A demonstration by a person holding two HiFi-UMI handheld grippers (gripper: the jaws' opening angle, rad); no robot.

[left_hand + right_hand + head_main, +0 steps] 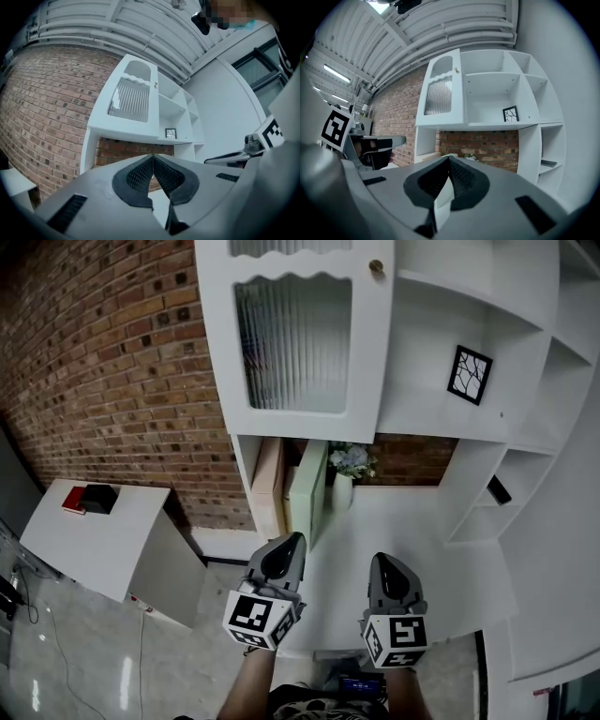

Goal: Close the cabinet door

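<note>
Head view, two hand-held grippers before one white wall unit. The left gripper (296,542) and the right gripper (383,563) were held side by side above the white counter (412,540), well short of the unit and touching nothing. Each carried one marker cube, two in all. In its own gripper view, each pair of jaws met at the tips with nothing caught between them.

The one cabinet door (292,334), with a ribbed glass panel and a single brass knob (376,268) at its right edge, stood over the upper left compartment. Whether it sat flush or slightly ajar could not be told. To its right the open shelves held one framed picture (470,374).

In the brick-backed niche below stood one vase of flowers (345,474) and two upright boards (306,491), one tan and one pale green. On the low side table (94,540) at far left lay two items, one red and one black.
</note>
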